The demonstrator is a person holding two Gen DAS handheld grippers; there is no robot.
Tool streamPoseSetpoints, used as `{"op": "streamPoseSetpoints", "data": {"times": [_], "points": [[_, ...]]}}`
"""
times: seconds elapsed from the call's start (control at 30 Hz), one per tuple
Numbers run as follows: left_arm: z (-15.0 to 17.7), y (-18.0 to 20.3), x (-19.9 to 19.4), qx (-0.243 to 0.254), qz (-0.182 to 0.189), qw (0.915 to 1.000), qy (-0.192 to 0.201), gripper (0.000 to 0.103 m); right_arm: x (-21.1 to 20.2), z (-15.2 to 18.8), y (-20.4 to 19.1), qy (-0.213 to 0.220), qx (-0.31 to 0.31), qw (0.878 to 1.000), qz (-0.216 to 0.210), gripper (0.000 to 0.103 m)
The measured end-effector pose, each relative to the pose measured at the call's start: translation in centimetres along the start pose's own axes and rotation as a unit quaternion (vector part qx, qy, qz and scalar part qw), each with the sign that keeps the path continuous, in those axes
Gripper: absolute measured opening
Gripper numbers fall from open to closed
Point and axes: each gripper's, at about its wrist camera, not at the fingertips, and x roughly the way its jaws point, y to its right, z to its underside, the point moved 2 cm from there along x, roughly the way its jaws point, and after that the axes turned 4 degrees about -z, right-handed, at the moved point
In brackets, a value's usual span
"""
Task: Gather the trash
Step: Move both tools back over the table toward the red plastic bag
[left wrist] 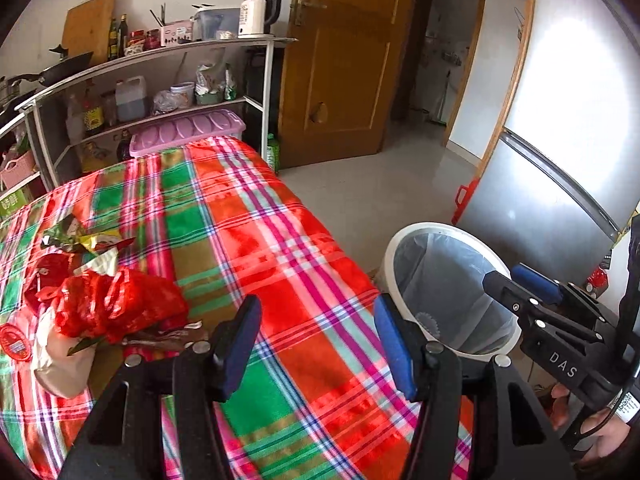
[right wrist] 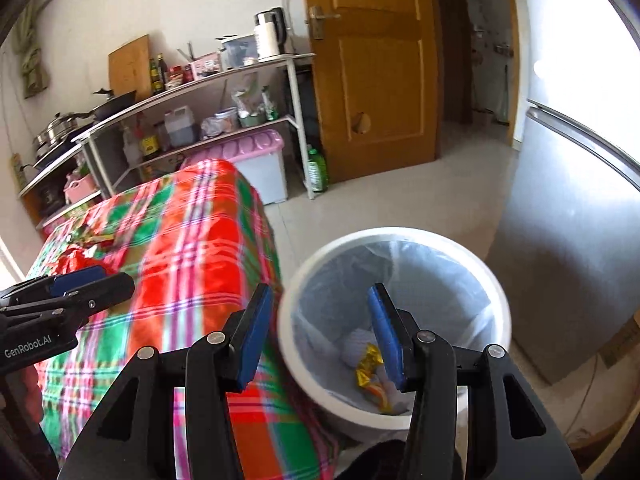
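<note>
A pile of trash lies on the plaid-covered table [left wrist: 288, 240]: a crumpled red plastic bag [left wrist: 116, 304], green and yellow snack wrappers [left wrist: 86, 240], a foil wrapper [left wrist: 164, 336] and a white bag [left wrist: 56, 364]. My left gripper [left wrist: 316, 344] is open and empty over the cloth, right of the pile. A white bin [right wrist: 394, 236] with a clear liner stands on the floor beside the table. My right gripper [right wrist: 320, 336] is open and empty over the bin's near rim. A gold wrapper [right wrist: 370, 368] and white wads lie inside the bin. The bin also shows in the left wrist view [left wrist: 448, 292].
A metal shelf rack [left wrist: 152, 76] with bottles, pans and a kettle stands behind the table. A purple-lidded box [left wrist: 188, 132] sits beneath it. A wooden door [left wrist: 340, 60] stands open at the back. A silver fridge [left wrist: 560, 168] is at the right, close to the bin.
</note>
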Motion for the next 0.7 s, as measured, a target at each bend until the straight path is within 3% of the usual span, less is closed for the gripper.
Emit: {"op": "streamPoseSetpoints", "data": {"times": [0.3, 0.7], "points": [[2.0, -8.0, -3.2, -0.062, -0.051, 0.9966, 0.017, 0.068, 1.2, -0.5, -7.1, -0.003, -0.051, 0.996, -0.069, 0.050], [5.2, -16.5, -5.3, -0.129, -0.116, 0.9848, 0.016, 0.075, 4.6, -0.4, -16.3, -0.027, -0.124, 0.982, -0.142, 0.050]]}}
